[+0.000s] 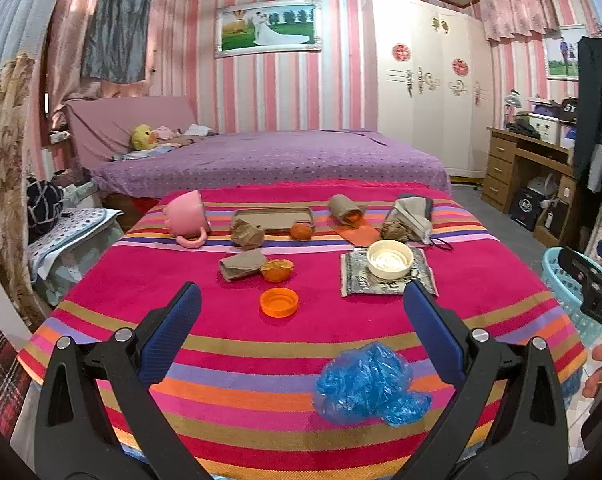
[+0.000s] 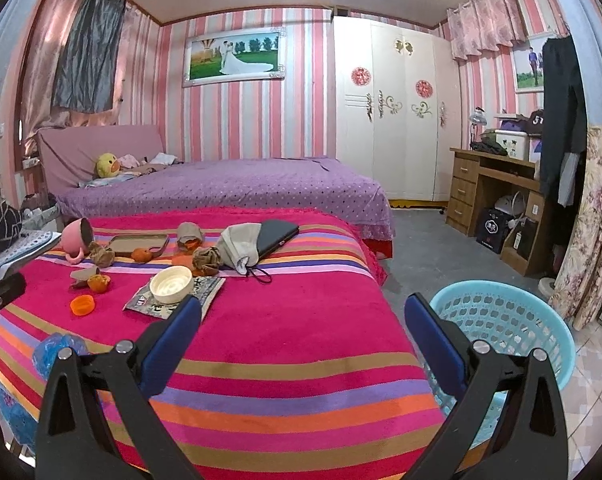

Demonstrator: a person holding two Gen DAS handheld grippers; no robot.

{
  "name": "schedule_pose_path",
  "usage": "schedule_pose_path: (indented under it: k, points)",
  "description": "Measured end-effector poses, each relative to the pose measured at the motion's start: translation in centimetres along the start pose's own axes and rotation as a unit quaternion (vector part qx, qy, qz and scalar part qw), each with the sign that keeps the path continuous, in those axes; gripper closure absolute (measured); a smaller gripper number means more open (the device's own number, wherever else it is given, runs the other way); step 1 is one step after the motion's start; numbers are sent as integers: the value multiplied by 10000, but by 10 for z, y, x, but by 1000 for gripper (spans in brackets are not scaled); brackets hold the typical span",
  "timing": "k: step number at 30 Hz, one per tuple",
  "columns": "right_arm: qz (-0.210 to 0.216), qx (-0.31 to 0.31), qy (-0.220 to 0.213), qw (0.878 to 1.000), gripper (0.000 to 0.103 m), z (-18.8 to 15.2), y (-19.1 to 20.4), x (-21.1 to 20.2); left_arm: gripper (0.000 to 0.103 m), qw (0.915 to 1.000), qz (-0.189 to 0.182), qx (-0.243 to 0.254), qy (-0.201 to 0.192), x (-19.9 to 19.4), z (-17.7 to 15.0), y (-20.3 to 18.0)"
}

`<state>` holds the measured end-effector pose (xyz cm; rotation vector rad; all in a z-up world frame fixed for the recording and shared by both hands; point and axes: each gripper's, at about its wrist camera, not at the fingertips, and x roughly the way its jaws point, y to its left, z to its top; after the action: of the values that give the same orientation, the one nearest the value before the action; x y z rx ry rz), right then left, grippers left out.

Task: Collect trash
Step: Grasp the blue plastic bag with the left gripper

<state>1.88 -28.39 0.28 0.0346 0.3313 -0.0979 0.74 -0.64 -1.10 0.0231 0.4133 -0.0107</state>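
Note:
A table with a striped pink cloth (image 1: 221,312) holds trash: a crumpled blue plastic bag (image 1: 369,384), an orange cap (image 1: 279,302), orange peel (image 1: 276,270), a brown paper roll (image 1: 241,265), crumpled brown paper (image 1: 247,234), a white lid (image 1: 390,259) on a foil wrapper (image 1: 353,286). My left gripper (image 1: 301,304) is open and empty above the near table edge, the blue bag just inside its right finger. My right gripper (image 2: 303,316) is open and empty over the table's right edge, beside a light blue basket (image 2: 501,320).
A pink cup (image 1: 185,214) lies on its side beside a brown tray (image 1: 275,216). A grey pouch (image 2: 241,246) and dark notebook (image 2: 277,236) lie at the back right. A purple bed (image 1: 261,160), a wardrobe (image 1: 421,80) and a wooden desk (image 2: 497,188) stand behind.

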Motion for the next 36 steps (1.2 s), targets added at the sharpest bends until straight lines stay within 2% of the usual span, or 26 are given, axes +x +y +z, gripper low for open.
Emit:
schedule_pose_path:
  k: [2,6,14,20,23,25,28,32,36]
  points:
    - [-13,42,40,10000,4,0,-3,2,5,10000,-48,9,20,0,-2,0]
    - [-337,26,156,9993,4,-1,-8,4,5,9997,-170,2,166,4,-8,-5]
    - [-576,86,230,9980,4,-6,-24,7,6,9990,-164,40,421,16,-28,-18]
    - [-397,38,284,9988,4,-13,-24,12,6,9979,-215,58,614,26,-41,-22]
    - [-443,2,270,9987,4,-15,-23,14,6,9976,-181,43,674,31,-48,-25]
    - [-448,27,305,9985,4,-16,-24,17,12,9965,-286,39,791,36,-51,-27]
    - [-462,34,325,9984,4,-16,-24,20,27,9940,-510,56,968,43,-54,-31]
    - [-462,16,373,9982,4,-17,-21,27,65,9887,-789,-19,1273,54,-56,-32]
    - [-361,39,452,9983,4,-16,-14,34,71,9884,-794,-157,1283,59,-41,-20]
